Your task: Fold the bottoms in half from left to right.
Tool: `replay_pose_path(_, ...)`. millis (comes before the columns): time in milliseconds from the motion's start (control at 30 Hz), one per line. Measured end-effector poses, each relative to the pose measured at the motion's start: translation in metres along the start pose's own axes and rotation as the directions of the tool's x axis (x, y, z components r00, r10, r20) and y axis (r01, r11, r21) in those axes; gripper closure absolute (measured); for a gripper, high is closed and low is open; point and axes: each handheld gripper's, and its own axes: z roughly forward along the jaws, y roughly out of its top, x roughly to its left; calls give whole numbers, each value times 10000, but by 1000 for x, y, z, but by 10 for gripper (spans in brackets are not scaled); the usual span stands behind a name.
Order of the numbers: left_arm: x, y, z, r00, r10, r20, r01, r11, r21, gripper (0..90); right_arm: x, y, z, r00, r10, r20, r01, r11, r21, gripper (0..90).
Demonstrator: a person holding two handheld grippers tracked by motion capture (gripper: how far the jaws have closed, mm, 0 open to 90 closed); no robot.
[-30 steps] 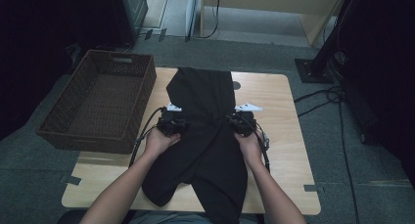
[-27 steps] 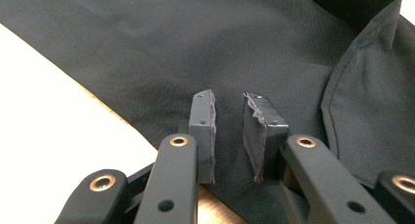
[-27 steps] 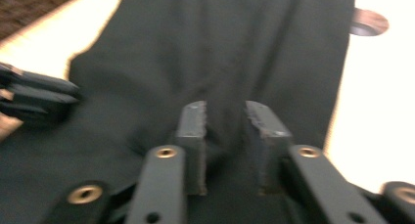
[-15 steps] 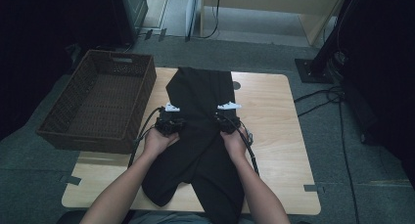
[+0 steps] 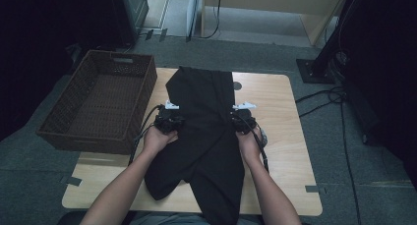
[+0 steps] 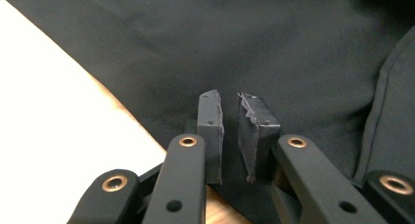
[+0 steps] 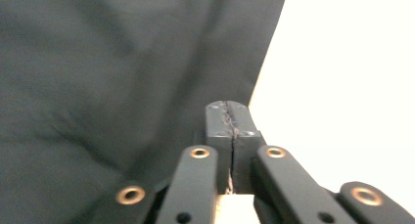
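A black garment (image 5: 204,117) lies lengthwise on the wooden table (image 5: 280,102), its near end hanging over the front edge. My left gripper (image 5: 169,116) rests at the garment's left edge. In the left gripper view its jaws have just closed in to a narrow gap (image 6: 227,94) and stand over the dark cloth (image 6: 293,48), with nothing pressed between the pads. My right gripper (image 5: 242,116) sits at the garment's right edge. Its pads have just eased a trifle but still meet (image 7: 227,104) beside the cloth (image 7: 98,62); no cloth shows between them.
A brown wicker basket (image 5: 88,139) stands at the table's left side, overhanging it. Bare wood (image 7: 352,87) lies to the right of the garment. Cables (image 5: 324,95) and a dark stand base (image 5: 314,70) are on the floor at the right.
The right gripper slid inward over the garment, then came back out to its right edge. The left gripper stayed at the left edge.
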Motion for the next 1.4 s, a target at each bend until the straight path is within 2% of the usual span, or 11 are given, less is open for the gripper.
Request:
replay_pose_path(100,2,3,2,9999,-102,129,102,9999,26,798,3,0,-13,9958,300,-868,-354,9975,-611,812)
replay_pose_path(233,4,6,5,9999,-34,122,33,10000,54,793,36,-4,-24,9809,-420,-1902,208,9935,-1121,701)
replay_pose_path(333,8,8,7,9998,-47,194,48,10000,-86,781,64,-12,-20,9594,-1079,-2607,824,9908,-1070,645)
replay_pose_path(467,13,12,8,9980,-444,459,445,9990,-21,743,85,-22,-5,9513,-1497,-2694,1356,9883,-705,638)
replay_pose_path(567,12,12,5,9886,-989,1134,996,9950,-2,677,86,-23,-1,9536,-1316,-2708,1120,9899,-864,641)
replay_pose_path(700,0,7,1,9831,-705,1689,756,9968,-243,632,87,-21,4,9569,-1547,-2459,1337,9860,-1000,641)
replay_pose_path(800,-1,2,5,9867,-335,1591,331,9994,55,652,84,-18,7,9581,-1494,-2445,1298,9870,-945,629)
replay_pose_path(1000,10,2,2,9877,-630,1428,616,9980,144,692,85,-17,6,9531,-1646,-2539,1448,9849,-950,544)
replay_pose_path(1133,12,2,2,9886,-711,1326,707,9975,84,711,98,-14,2,9420,-1997,-2699,1676,9762,-1375,462)
replay_pose_path(1267,13,2,2,9890,-650,1332,641,9979,110,721,113,-12,10,9363,-2060,-2845,1781,9766,-1209,398)
replay_pose_path(1400,15,3,2,9931,-528,1049,524,9986,66,736,117,-11,14,9386,-2232,-2630,2043,9740,-975,485)
